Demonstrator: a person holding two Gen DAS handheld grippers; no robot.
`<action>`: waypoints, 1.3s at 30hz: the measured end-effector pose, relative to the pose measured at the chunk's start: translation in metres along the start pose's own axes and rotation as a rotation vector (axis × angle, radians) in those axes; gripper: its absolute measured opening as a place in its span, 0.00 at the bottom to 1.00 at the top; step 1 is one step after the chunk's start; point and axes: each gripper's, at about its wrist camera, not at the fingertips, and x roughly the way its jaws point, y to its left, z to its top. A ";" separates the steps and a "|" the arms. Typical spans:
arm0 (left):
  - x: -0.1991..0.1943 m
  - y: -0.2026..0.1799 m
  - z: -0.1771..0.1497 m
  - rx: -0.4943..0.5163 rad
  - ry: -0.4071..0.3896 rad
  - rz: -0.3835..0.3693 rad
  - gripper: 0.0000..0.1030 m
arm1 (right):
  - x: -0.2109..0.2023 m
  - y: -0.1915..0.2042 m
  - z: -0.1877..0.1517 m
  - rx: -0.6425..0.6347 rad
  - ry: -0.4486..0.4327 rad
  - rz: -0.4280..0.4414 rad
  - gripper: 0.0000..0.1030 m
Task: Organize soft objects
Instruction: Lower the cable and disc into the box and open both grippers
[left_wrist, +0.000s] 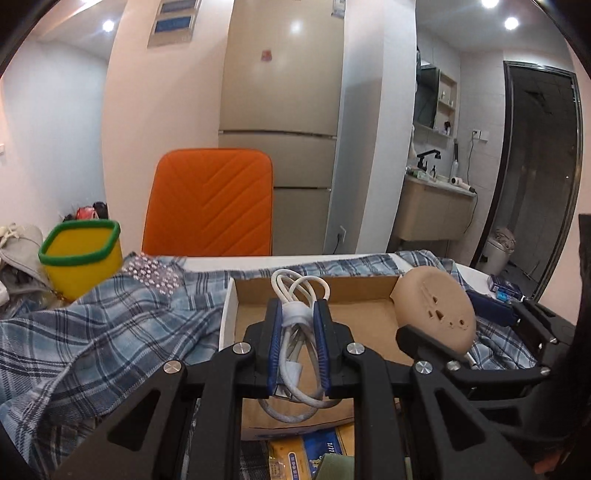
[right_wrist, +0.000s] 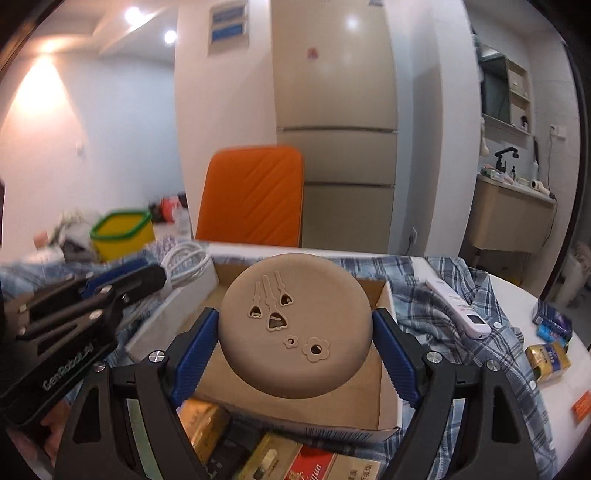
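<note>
Left jaws pinch a coiled white cable (left_wrist: 297, 332); only the right view shows jaws clamping the tan disc (right_wrist: 295, 328)

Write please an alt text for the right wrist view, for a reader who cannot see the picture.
The right gripper holds a round tan pad between its blue fingers, above an open cardboard box on a plaid cloth. At the left, the left gripper carries a coiled white cable. Behind stand an orange chair and a fridge.

Orange chair (left_wrist: 208, 203) before beige fridge (left_wrist: 284, 92); white walls, ceiling spotlights, sink cabinet (left_wrist: 432, 210) right.
</note>
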 end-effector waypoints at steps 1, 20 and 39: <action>0.001 0.000 -0.001 -0.002 0.008 -0.005 0.16 | 0.003 0.000 -0.001 -0.001 0.014 -0.004 0.82; 0.021 0.004 -0.001 -0.006 0.099 0.012 0.16 | 0.034 -0.018 -0.010 0.078 0.148 0.025 0.82; -0.021 0.004 0.005 0.019 -0.116 0.081 0.73 | 0.036 -0.021 -0.011 0.097 0.143 0.012 0.83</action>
